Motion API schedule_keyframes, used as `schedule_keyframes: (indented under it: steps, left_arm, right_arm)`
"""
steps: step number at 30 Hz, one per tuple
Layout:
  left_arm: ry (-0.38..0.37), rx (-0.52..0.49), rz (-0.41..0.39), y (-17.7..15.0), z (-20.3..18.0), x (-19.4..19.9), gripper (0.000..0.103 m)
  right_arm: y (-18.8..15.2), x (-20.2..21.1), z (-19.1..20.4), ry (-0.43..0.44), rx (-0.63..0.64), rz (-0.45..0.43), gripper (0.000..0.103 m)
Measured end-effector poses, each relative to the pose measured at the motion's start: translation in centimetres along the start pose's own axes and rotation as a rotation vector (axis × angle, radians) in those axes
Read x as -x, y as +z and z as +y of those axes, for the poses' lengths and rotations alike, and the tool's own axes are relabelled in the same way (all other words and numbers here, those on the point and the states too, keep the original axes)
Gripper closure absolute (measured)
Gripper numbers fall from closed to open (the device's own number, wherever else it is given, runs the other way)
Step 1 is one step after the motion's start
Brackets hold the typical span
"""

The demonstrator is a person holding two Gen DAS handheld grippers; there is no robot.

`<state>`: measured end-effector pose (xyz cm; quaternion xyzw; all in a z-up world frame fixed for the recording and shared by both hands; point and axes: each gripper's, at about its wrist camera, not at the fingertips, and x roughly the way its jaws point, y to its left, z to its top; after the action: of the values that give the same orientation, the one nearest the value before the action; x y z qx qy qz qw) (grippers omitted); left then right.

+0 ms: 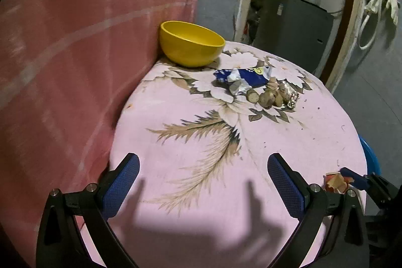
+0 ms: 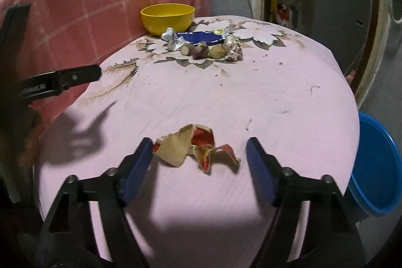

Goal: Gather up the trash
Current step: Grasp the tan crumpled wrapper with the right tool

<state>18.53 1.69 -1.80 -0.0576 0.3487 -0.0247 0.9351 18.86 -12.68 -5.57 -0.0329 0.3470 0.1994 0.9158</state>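
Left wrist view: my left gripper (image 1: 203, 182) hangs open over bare pink floral tablecloth (image 1: 289, 137), nothing between its jaws; the blue wrapper (image 1: 245, 77) and peel scraps (image 1: 270, 97) lie far ahead, beside the yellow bowl (image 1: 192, 44).

Right wrist view: my right gripper (image 2: 199, 155), jaws apart and unpressed, straddles the torn red-and-tan wrapper (image 2: 196, 147), whose long axis runs jaw to jaw. This hand is nearer.
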Motion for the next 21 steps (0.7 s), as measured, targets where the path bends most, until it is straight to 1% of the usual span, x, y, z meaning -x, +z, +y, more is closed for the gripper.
schedule_keyframes:
  steps: [1,2,3,4,8,11,13,14,15,16,18,21]
  left_arm:
    - [-0.007,-0.005,0.004,0.1,-0.2,-0.3,0.003]
    - [-0.016,-0.011,0.011,0.3,-0.3,-0.5,0.003]
    - [-0.027,-0.018,0.017,0.5,-0.6,-0.7,0.004]
    - [-0.035,-0.022,0.019,0.8,-0.8,-1.0,0.004]
    - [-0.071,-0.056,0.025,1.8,-1.8,-2.0,0.004]
    - [-0.104,-0.092,0.045,2.8,-2.8,-3.1,0.009]
    - [-0.131,-0.104,0.074,3.4,-3.3,-4.0,0.019]
    - [-0.145,-0.109,0.092,3.7,-3.5,-4.6,0.022]
    - [-0.155,-0.114,0.104,4.1,-3.8,-5.1,0.028]
    - [-0.158,-0.120,0.105,4.4,-4.0,-5.5,0.033]
    - [-0.158,-0.145,0.099,5.0,-4.7,-6.2,0.037]
    - [-0.169,-0.205,0.101,5.8,-6.1,-7.6,0.048]
  right_arm:
    - [0.1,0.1,0.0,0.011,0.004,-0.003,0.042]
    - [0.3,0.0,-0.1,0.022,0.004,-0.006,0.046]
    - [0.5,0.0,-0.3,0.023,0.003,-0.007,0.057]
    - [0.6,-0.1,-0.5,0.024,0.002,-0.012,0.063]
    - [1.0,-0.5,-1.8,0.061,-0.032,-0.030,0.066]
    - [1.4,-0.4,-2.8,0.091,-0.064,-0.054,0.070]
    - [1.9,-0.5,-3.6,0.103,-0.086,-0.067,0.070]
    - [2.2,-0.5,-4.0,0.106,-0.096,-0.074,0.070]
    - [2.5,-0.6,-4.4,0.108,-0.104,-0.081,0.070]
    - [2.8,-0.7,-4.8,0.108,-0.110,-0.087,0.070]
    - [3.5,-0.9,-5.4,0.102,-0.116,-0.097,0.070]
    - [4.5,-1.3,-6.5,0.086,-0.121,-0.108,0.070]
